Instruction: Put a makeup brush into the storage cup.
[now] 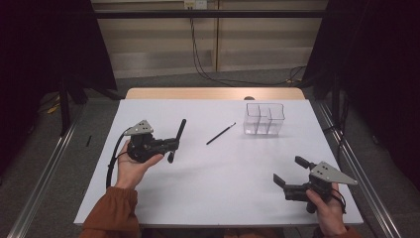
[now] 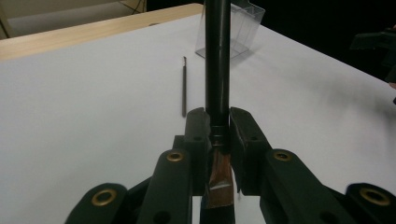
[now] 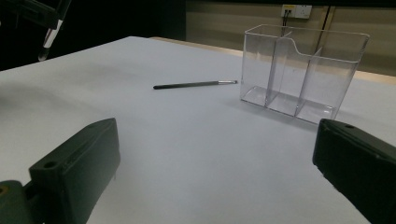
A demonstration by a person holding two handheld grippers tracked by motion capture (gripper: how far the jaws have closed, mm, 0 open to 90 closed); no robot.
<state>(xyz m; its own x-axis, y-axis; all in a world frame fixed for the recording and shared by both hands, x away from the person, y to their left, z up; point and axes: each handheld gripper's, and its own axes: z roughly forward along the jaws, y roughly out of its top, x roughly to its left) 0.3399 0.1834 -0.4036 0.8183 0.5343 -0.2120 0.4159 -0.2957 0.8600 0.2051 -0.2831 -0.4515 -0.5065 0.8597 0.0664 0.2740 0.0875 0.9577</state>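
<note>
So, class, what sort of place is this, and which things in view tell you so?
Probably a lab or recording bay rather than a home: a white table screened by black curtains, cables running to a wall socket, and a person's hand-held left gripper and right gripper.

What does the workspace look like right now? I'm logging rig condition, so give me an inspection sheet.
Surface: white tabletop, wooden strip at its far edge.
Job's things: black brush in the left gripper; thin brush lying mid-table; clear divided organizer upright, compartments empty.
Clutter: nothing seen.
Grippers: left gripper shut on the black brush; right gripper open, holding nothing, near the front right edge.
Cables: black cable trailing from the left gripper; wall cables hanging behind the table.
Surroundings: black curtains on both sides, grey floor.
</note>
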